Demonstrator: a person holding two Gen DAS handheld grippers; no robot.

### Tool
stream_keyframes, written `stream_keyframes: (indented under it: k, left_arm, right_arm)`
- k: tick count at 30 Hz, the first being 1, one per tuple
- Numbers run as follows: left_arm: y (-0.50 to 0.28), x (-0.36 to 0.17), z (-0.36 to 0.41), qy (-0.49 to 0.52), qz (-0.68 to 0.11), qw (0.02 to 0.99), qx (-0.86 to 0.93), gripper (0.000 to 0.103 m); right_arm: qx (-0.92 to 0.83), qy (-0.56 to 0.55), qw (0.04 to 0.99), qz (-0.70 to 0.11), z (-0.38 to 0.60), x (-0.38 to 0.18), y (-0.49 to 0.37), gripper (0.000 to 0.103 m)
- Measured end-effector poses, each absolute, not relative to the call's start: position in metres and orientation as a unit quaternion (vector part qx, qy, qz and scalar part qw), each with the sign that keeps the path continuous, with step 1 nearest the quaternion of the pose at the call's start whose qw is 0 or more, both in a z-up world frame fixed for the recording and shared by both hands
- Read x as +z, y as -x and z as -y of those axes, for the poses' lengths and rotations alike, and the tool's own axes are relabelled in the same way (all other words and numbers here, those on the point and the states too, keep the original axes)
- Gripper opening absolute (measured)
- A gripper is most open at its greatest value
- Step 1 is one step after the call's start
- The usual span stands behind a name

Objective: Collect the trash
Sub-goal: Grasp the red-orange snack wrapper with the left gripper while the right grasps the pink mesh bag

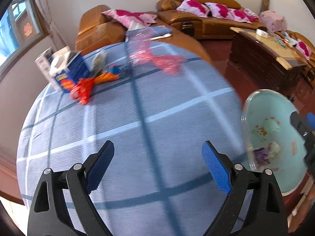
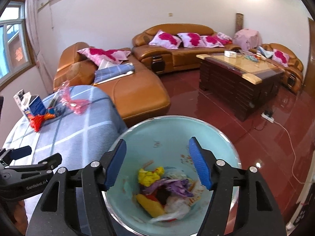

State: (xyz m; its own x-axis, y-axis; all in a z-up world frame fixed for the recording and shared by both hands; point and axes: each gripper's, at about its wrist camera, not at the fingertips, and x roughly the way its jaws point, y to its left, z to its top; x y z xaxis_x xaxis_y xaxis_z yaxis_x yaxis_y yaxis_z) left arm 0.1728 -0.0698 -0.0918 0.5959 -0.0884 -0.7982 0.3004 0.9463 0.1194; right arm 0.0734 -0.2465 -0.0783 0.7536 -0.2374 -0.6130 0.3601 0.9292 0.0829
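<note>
A pale green trash bin [image 2: 173, 129] stands on the floor right of the table and holds yellow, purple and white wrappers [image 2: 167, 186]. My right gripper [image 2: 159, 163] is open and empty directly above the bin. My left gripper [image 1: 158, 165] is open and empty over the blue checked tablecloth [image 1: 137, 118]. At the table's far side lie a red wrapper [image 1: 81, 91], an orange and blue wrapper [image 1: 112, 74], a pink plastic wrapper [image 1: 157, 57] and a blue carton [image 1: 69, 72]. The bin also shows in the left wrist view [image 1: 275, 133].
An orange leather sofa [image 2: 137, 90] stands just behind the table. A dark wooden coffee table [image 2: 240, 78] stands on the red tiled floor [image 2: 236, 137]. A power strip with a white cord [image 2: 268, 117] lies on the floor to the right.
</note>
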Motion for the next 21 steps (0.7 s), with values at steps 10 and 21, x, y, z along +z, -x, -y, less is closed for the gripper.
stream_keyframes:
  k: [10, 21]
  left_arm:
    - [-0.242, -0.095, -0.006, -0.117, -0.427, 0.896, -0.027, 0.088]
    - [-0.342, -0.098, -0.026, -0.099, -0.425, 0.900, -0.008, 0.088]
  right_arm:
    - [-0.069, -0.055, 0.940, -0.329, 0.197, -0.063, -0.159, 0.064]
    - [0.031, 0.030, 0.928, -0.370, 0.154, -0.079, -0.287, 0.064]
